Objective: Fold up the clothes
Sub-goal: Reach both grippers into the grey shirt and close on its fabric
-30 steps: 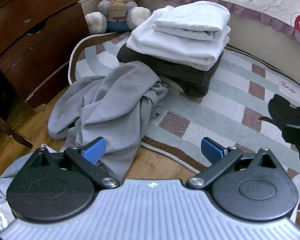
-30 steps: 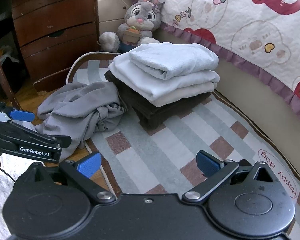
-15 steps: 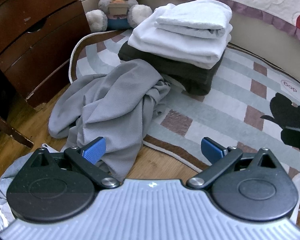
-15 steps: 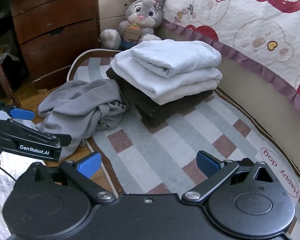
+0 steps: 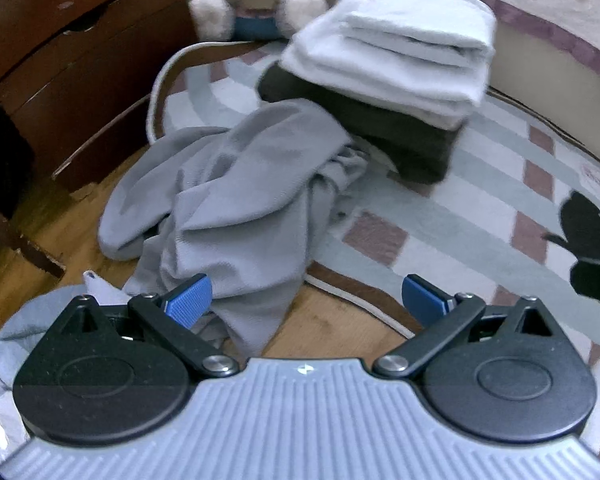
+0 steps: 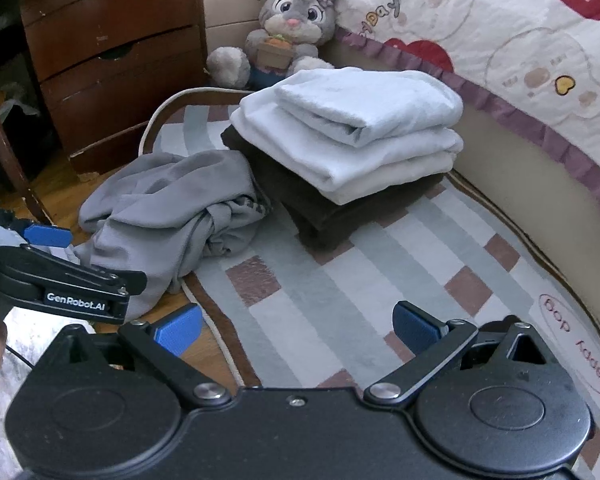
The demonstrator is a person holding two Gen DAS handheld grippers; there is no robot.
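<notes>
Right wrist view: a stack of folded clothes (image 6: 348, 148) sits on the striped rug (image 6: 340, 288), light blue and cream pieces over a dark brown one. Beside it, touching its corner, a grey garment (image 6: 168, 216) lies crumpled, half off the rug onto the wooden floor (image 5: 32, 280). So 1 garment in clear view is left unfolded. Left gripper (image 5: 306, 296) and right gripper (image 6: 296, 324) both stand wide apart, holding nothing.

The left gripper (image 5: 306, 300) edges closer to the crumpled grey garment (image 5: 236, 184); its view now blurs.
</notes>
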